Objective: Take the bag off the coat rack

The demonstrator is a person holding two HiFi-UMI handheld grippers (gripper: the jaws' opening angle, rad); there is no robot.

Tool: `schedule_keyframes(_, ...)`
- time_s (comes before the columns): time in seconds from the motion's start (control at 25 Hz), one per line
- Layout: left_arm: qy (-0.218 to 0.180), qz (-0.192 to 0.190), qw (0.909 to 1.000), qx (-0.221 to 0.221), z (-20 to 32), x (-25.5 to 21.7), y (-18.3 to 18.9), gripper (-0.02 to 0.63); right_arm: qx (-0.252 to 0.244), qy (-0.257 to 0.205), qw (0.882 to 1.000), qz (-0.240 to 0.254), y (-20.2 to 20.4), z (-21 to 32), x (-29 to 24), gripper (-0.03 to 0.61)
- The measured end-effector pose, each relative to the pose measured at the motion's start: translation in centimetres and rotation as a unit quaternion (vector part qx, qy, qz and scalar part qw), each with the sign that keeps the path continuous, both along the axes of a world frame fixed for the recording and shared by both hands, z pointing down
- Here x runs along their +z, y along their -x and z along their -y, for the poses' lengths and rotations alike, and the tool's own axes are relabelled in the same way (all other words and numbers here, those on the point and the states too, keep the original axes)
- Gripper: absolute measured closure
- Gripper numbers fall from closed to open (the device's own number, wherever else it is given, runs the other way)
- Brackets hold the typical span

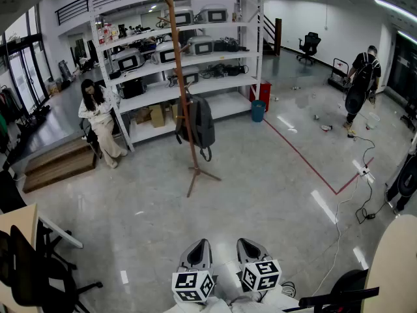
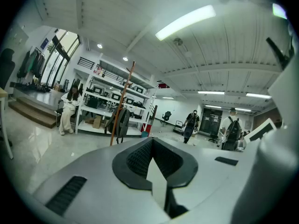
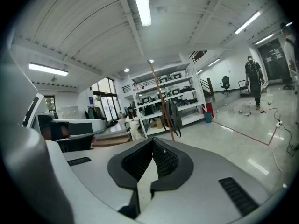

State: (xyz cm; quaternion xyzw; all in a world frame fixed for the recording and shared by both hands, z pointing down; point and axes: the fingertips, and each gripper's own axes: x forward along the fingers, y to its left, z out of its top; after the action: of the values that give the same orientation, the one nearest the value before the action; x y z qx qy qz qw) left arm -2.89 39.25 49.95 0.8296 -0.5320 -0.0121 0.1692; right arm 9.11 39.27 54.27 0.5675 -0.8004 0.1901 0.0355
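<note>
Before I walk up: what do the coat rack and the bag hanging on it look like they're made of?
Coat rack: looks like wood, with a reddish-brown, fairly matte finish; it is a thin pole on splayed feet.
Bag: probably woven synthetic fabric, dark grey and dull. It sags softly, and loose straps hang below it.

White shelving unit loaded with equipment fills the upper centre. A seated person is at its left end, a blue bin at its right. A standing person is at upper right.
</note>
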Motion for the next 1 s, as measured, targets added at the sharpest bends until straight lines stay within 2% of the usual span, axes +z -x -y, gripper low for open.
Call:
schedule_keyframes(0.4,-0.005,0.004,0.9999,0.014,3.9,0.5,-1.2,0.612,0.023,0.004,1.0,0.002,-1.6,3.4,0.9,0.567)
schedule_keyframes(1.0,-0.007,-0.004,0.9998,0.017,15.2,0.3,0.6,0.612,0.023,0.008,1.0,-0.006,0.2,14.9,0.7,0.568)
